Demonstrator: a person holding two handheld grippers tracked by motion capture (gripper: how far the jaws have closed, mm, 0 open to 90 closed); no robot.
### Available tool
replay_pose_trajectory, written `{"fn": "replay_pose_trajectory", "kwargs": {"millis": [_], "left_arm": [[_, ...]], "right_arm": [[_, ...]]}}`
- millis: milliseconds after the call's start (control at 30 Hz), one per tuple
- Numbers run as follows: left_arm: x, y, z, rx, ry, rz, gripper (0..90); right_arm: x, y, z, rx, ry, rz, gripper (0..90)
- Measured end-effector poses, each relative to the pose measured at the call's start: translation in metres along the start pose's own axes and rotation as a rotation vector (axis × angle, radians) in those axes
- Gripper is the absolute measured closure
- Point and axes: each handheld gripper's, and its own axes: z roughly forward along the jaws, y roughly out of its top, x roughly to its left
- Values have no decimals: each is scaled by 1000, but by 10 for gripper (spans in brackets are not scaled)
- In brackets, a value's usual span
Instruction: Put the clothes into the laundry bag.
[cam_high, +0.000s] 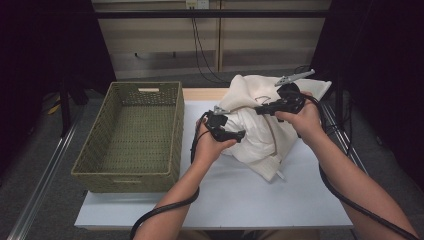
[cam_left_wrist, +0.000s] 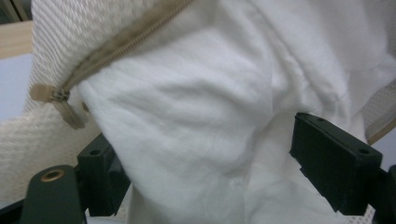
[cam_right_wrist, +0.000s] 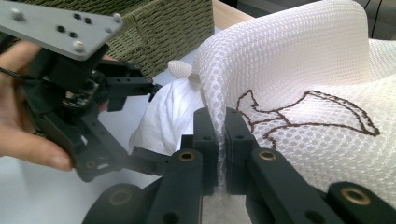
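Mesh laundry bag (cam_high: 260, 107) is held up near the desk's (cam_high: 300, 200) far edge, clamped in the right gripper (cam_right_wrist: 220, 140). Left gripper (cam_left_wrist: 201, 154) jaws stand apart around the white cloth (cam_left_wrist: 187, 116) bulging out. Zipper (cam_left_wrist: 116, 46) is partly open; stuffing appears unfinished. Wicker basket (cam_high: 131, 136) at the left edge is unused.

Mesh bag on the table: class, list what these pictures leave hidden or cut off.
- Mesh bag, right gripper view: its lower part runs off the frame.
- Zipper, left gripper view: its far end leaves the top edge.
- White cloth: folds hide what garment it is.
- Basket, high view: near wall hides part of its floor.
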Motion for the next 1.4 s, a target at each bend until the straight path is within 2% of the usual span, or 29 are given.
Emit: {"fn": "replay_pose_trajectory", "kwargs": {"millis": [100,200,300,367,433,600,733,833,867,933,1000,1067,1100,1133,1167,1200,1233,1300,1367,1400], "left_arm": [[0,7,-8,9,1,-14,160],[1,16,-15,9,15,9,160],[1,25,-22,-7,0,14,153],[-1,30,-25,-12,-11,22,158],[-2,36,-27,-11,8,48,159],[4,47,-17,-5,47,80,164],[10,56,-6,-36,48,105,183],[13,62,-2,-88,45,109,236],[13,65,-2,-91,60,114,243],[13,68,1,-95,32,125,308],[14,69,4,-95,28,141,329],[14,70,6,-97,11,122,400],[14,71,6,-89,8,127,434],[14,72,5,-78,20,127,514],[14,73,5,-83,17,128,579],[13,74,3,-72,4,111,621],[12,75,2,-67,11,110,698],[10,77,-1,-68,13,116,762],[10,78,-4,-51,14,100,808],[11,79,-7,-39,30,101,826]], "right_arm": [[1,1,2,7,7,-4,868],[0,2,1,7,20,-7,869],[0,3,-1,0,13,-7,868],[-1,4,-1,4,24,-6,868],[-1,4,1,7,45,-1,869],[0,6,-1,9,44,-5,870],[0,8,-5,2,57,2,871],[0,10,-5,5,59,-7,870],[0,10,-5,2,61,-5,870],[0,10,-3,1,66,-5,870],[1,10,-2,-1,74,3,870],[1,10,0,-1,77,1,870],[0,10,0,-3,78,3,870],[1,9,0,-3,73,2,869],[1,9,0,-7,71,3,869],[1,9,0,-9,72,6,868],[1,8,1,-10,70,4,865],[2,7,1,-13,59,5,853],[3,7,0,-16,56,-2,821],[4,6,-1,-19,54,-4,794]]}}
